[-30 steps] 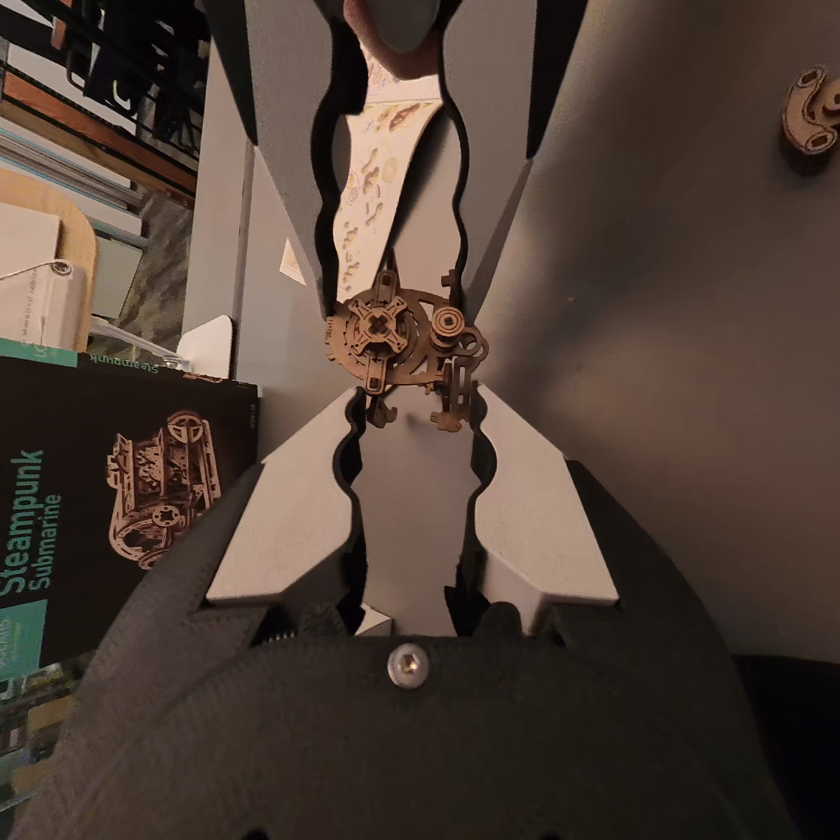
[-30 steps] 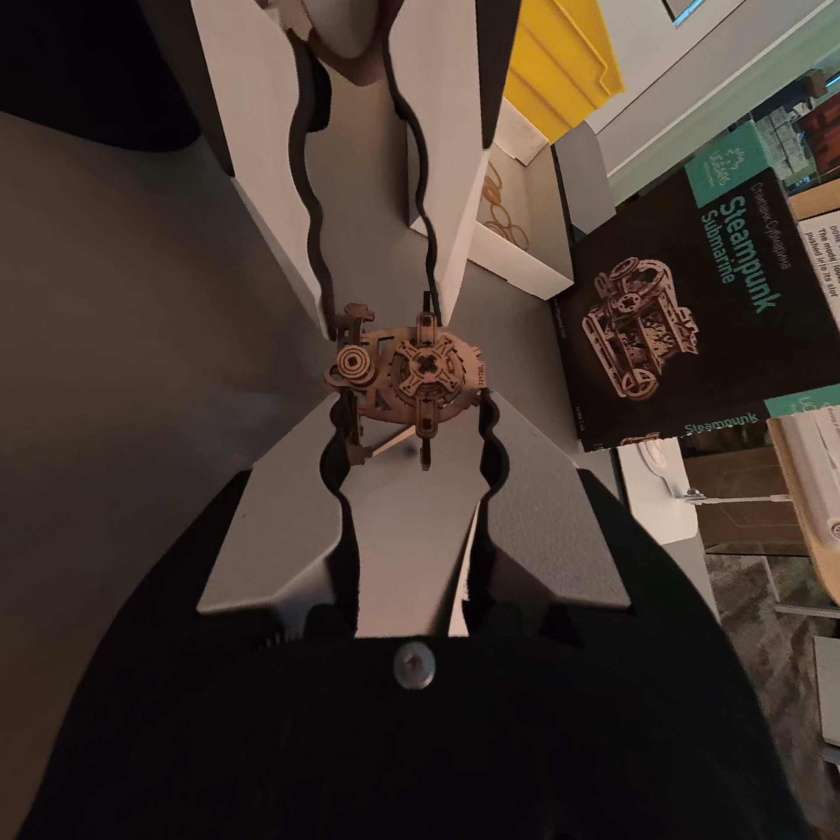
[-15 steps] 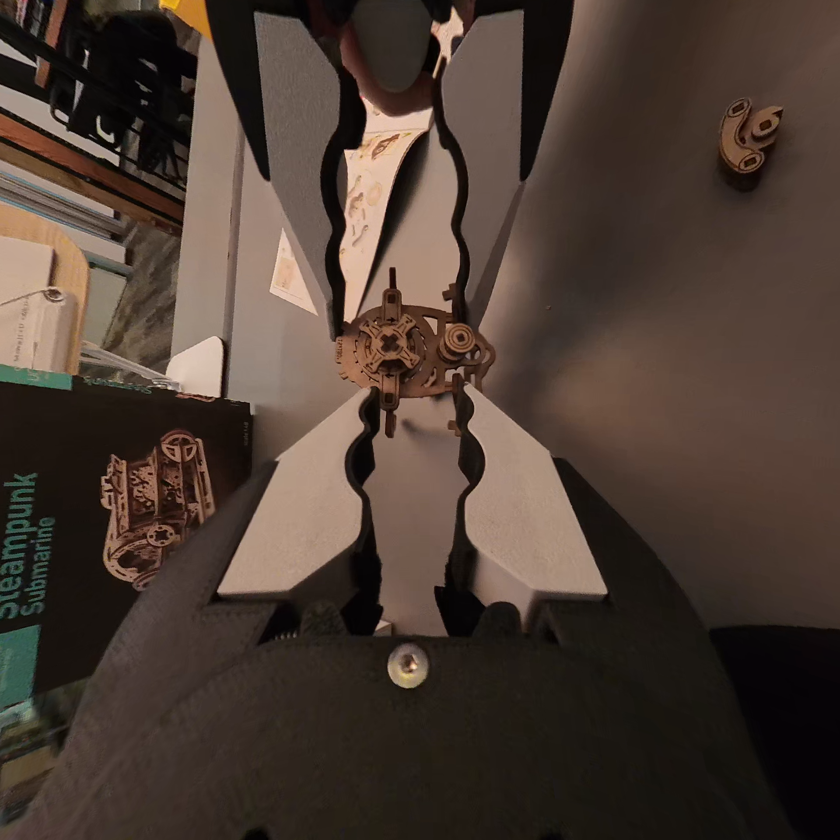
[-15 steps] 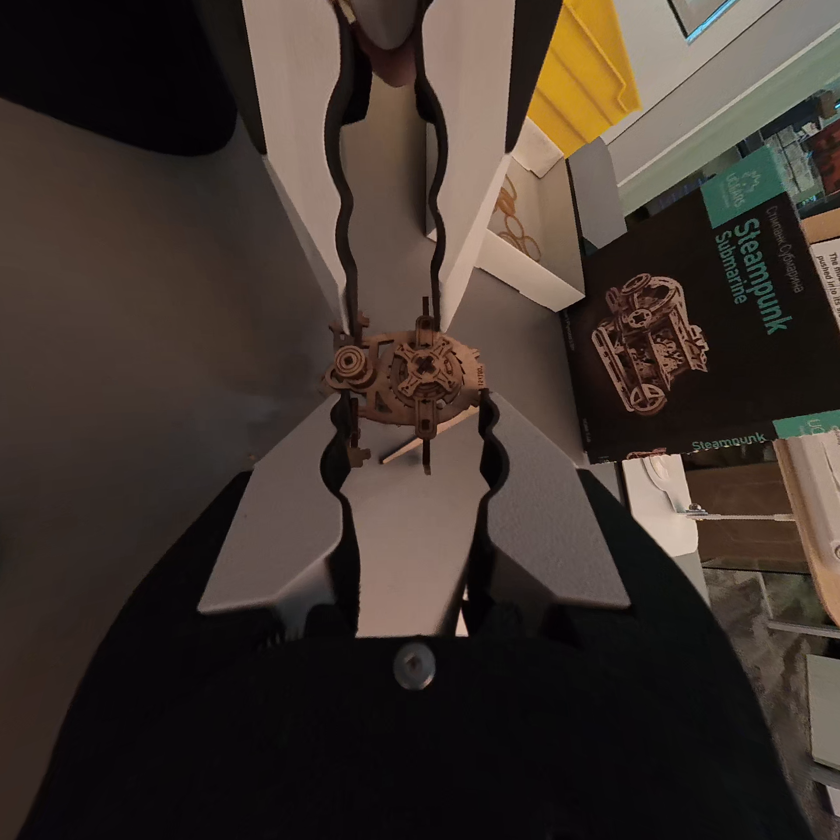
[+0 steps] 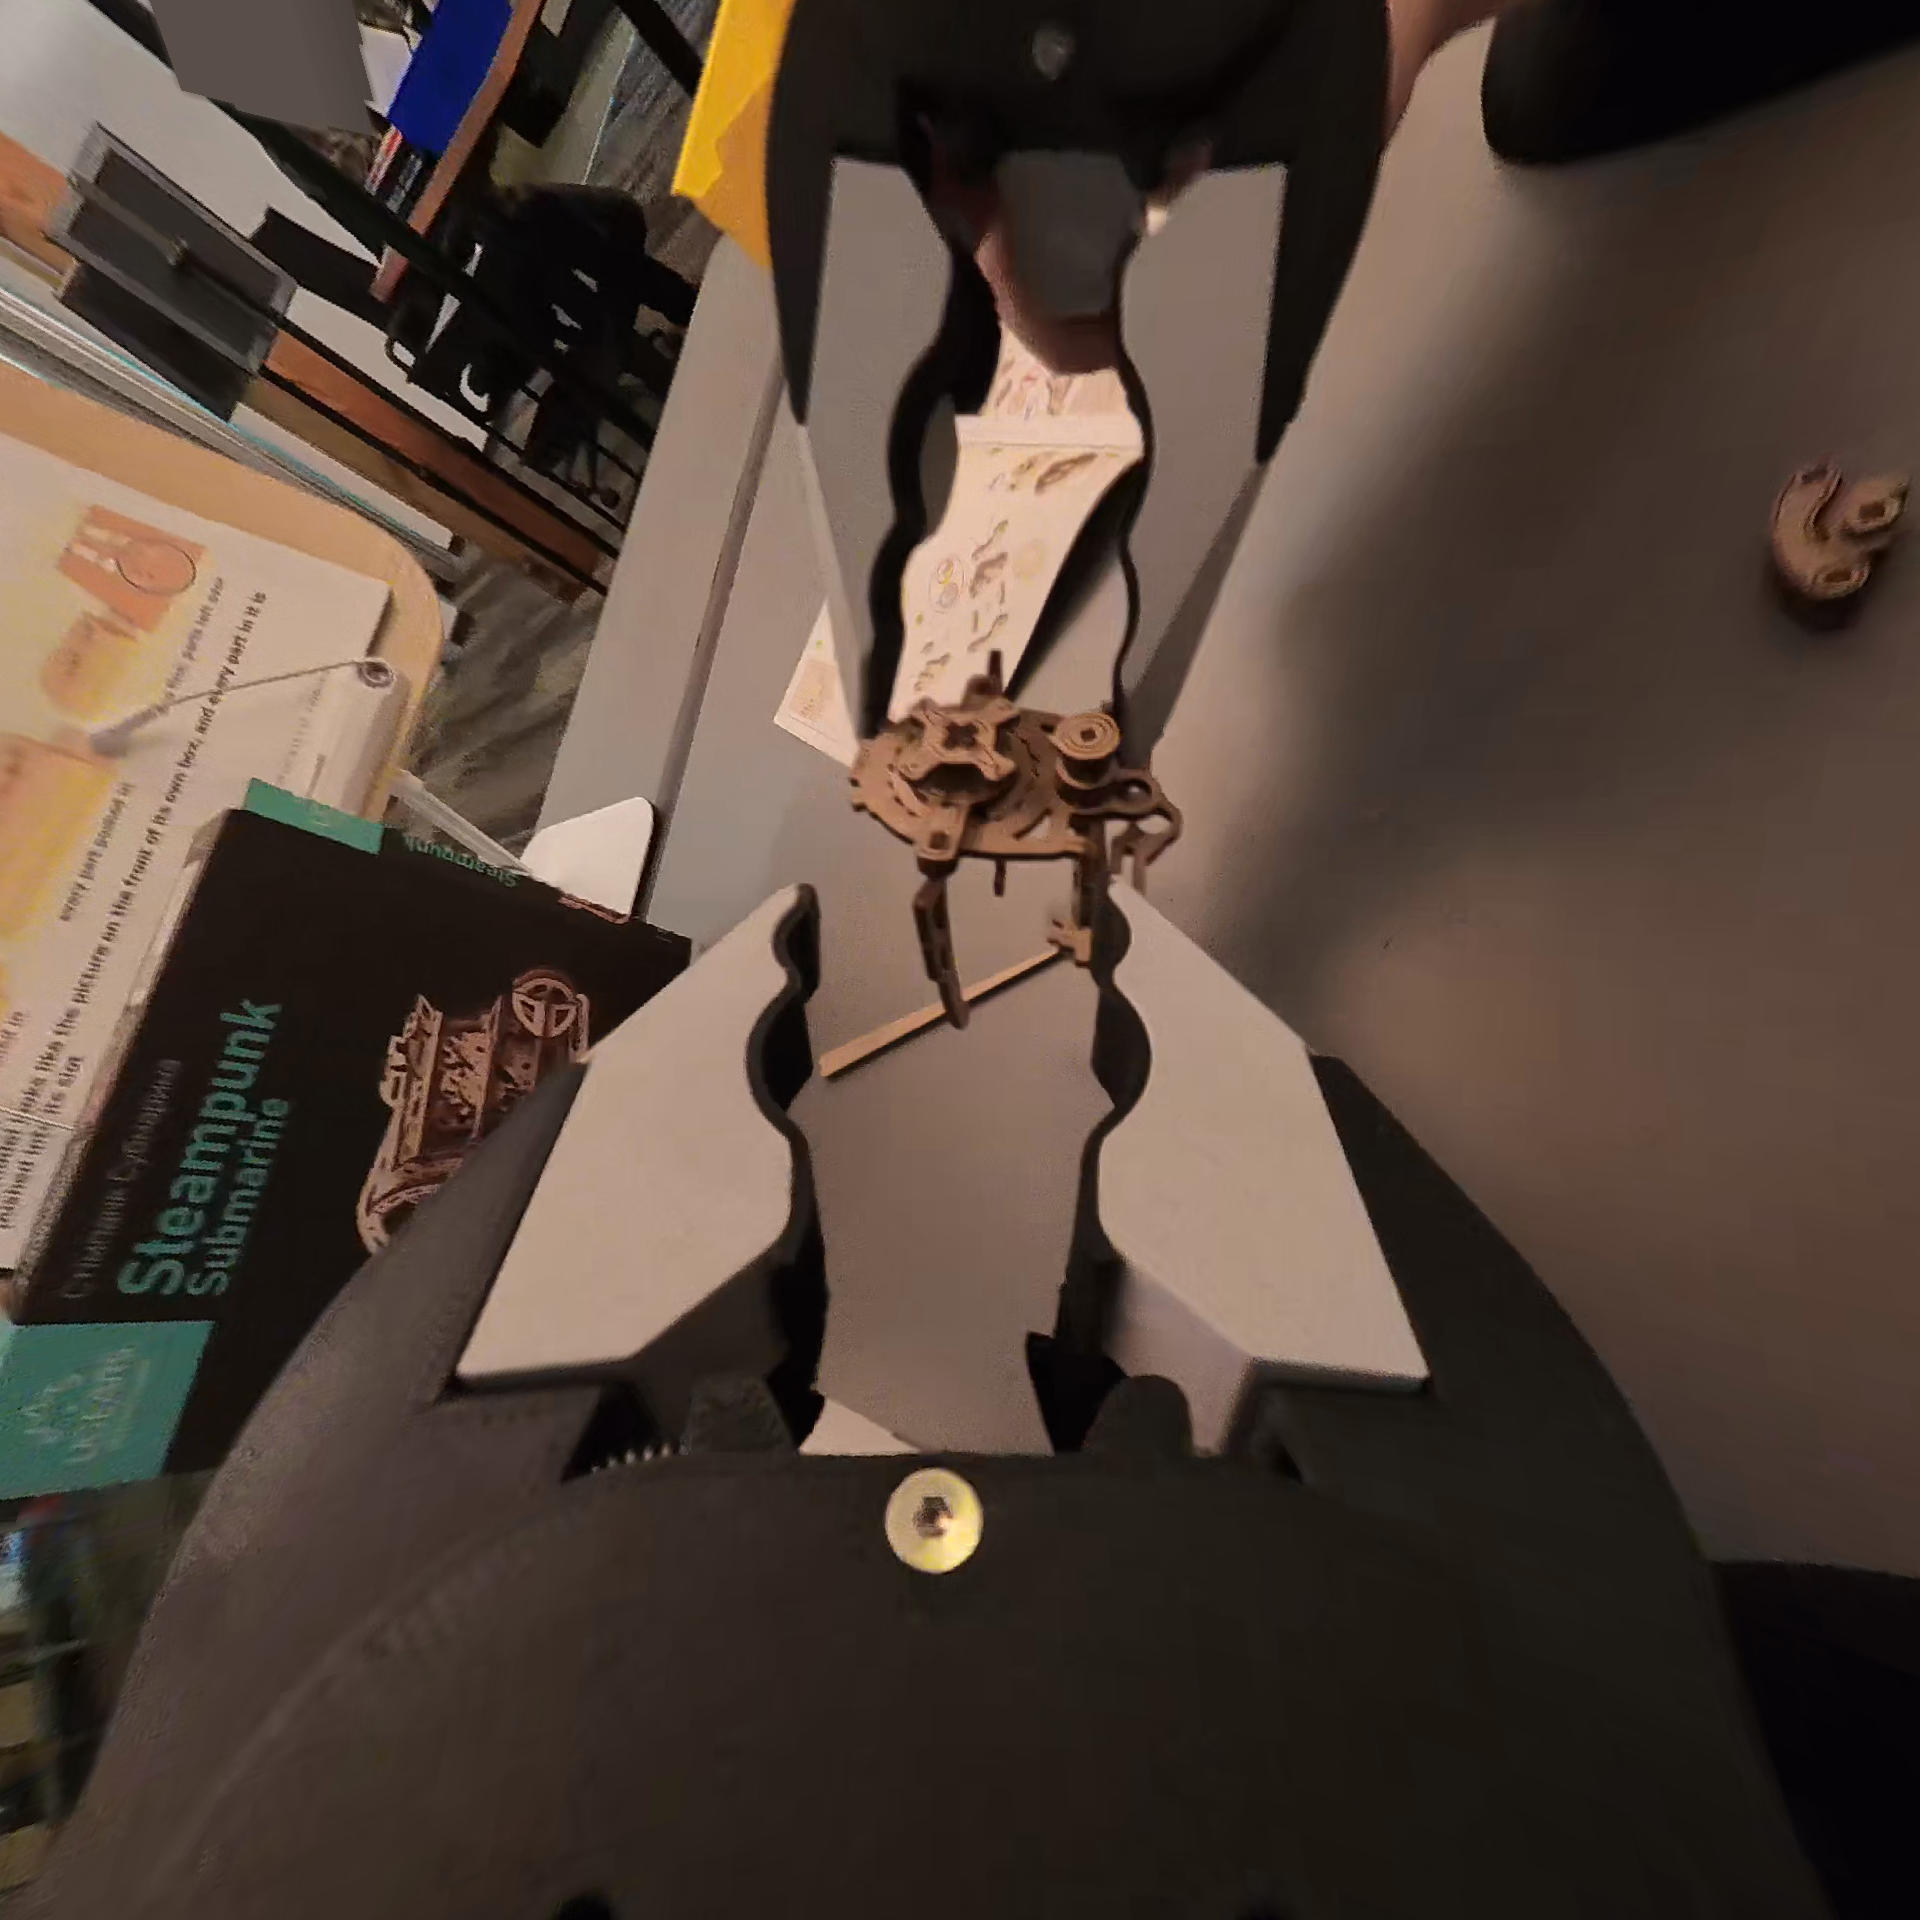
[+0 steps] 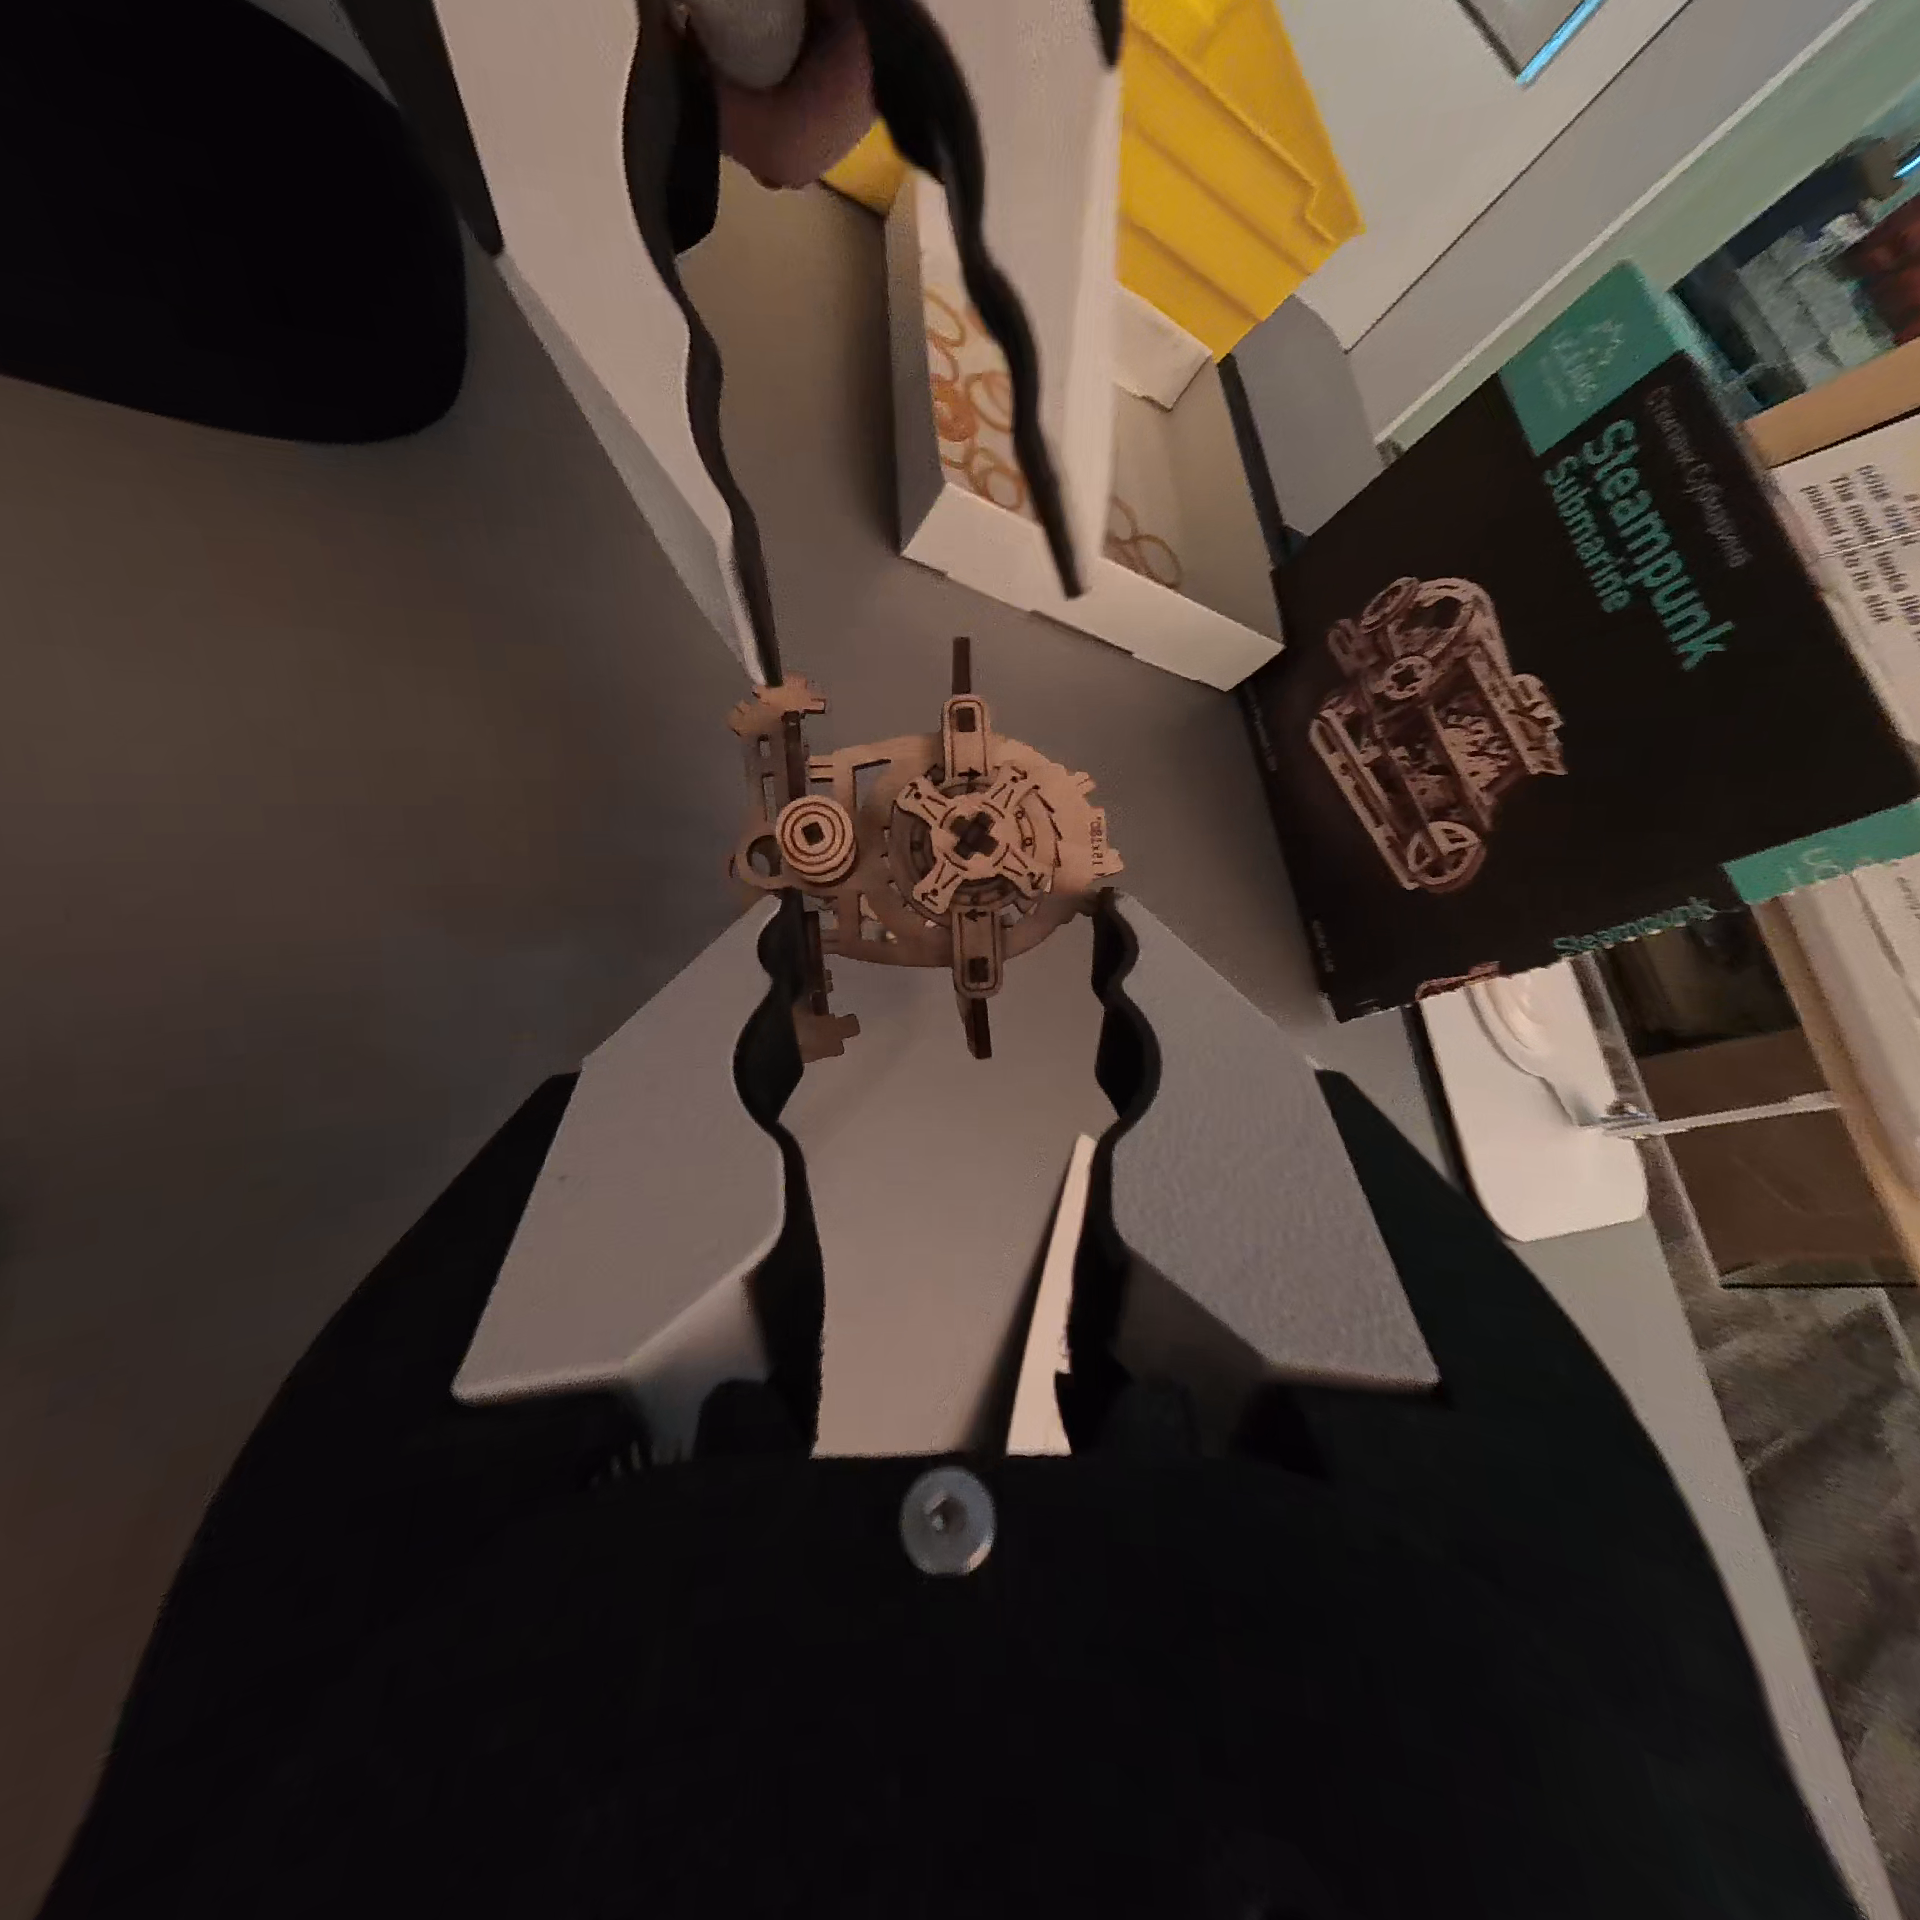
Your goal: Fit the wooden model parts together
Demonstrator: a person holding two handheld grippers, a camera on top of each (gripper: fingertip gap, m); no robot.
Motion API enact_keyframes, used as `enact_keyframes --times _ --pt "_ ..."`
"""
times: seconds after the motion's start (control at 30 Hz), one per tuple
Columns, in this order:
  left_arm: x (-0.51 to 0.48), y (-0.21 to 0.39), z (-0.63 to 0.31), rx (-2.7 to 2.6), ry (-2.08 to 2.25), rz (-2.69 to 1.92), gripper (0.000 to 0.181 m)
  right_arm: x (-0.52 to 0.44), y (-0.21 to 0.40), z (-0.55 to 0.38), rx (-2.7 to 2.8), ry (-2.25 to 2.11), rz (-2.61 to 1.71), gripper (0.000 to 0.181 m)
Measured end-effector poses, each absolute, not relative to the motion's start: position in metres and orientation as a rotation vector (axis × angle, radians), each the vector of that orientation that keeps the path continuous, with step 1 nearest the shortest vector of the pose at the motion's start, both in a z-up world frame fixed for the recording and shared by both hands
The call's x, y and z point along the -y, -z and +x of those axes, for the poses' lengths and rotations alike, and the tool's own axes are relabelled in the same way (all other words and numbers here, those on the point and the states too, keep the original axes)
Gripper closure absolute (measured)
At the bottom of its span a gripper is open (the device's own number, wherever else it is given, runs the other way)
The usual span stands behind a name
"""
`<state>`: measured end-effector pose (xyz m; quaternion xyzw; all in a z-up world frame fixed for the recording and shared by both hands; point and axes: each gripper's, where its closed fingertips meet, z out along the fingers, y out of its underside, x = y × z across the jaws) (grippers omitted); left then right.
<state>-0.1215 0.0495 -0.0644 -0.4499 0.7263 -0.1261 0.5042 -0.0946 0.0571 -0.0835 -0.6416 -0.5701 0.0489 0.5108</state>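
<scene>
The part-built model (image 6: 935, 842) sits clamped in the right tool (image 6: 940, 909), with the left tool (image 5: 956, 920) apart, while the stick (image 5: 935, 1013) and curved piece (image 5: 1829, 540) seemingly await fitting.

Bare grey table (image 5: 1558, 935) open right of the wooden assembly (image 5: 997, 790), dark box (image 5: 312, 1091) crowding left, stray wooden piece (image 5: 1829, 540) far right

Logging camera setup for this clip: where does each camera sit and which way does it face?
Left wrist view: on the left gripper, looking along its open fingers at the wooden assembly; the right gripper faces it.
Right wrist view: on the right gripper, fingers clamping the assembly; the left gripper faces it.
Shared: the assembly, grey table, dark model box, both grippers.
</scene>
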Motion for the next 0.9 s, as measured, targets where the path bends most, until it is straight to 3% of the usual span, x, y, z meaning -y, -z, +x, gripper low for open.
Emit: enact_keyframes --times 0.23,0.43,0.67,0.9 --pt "-0.042 0.076 -0.122 -1.82 0.349 -1.102 0.137 -0.05 0.091 -0.101 1.353 -0.298 -1.652 0.126" --pt "-0.034 0.06 -0.124 -1.777 0.587 -1.196 0.143 -0.041 0.082 -0.104 1.236 -0.7 -1.793 0.127" --pt "-0.035 0.053 -0.126 -1.68 0.91 -1.454 0.129 -0.019 0.087 -0.113 1.087 -1.271 -2.011 0.127" --pt "-0.032 0.042 -0.128 -1.571 1.297 -1.57 0.126 -0.015 0.081 -0.113 0.973 -1.503 -2.038 0.127"
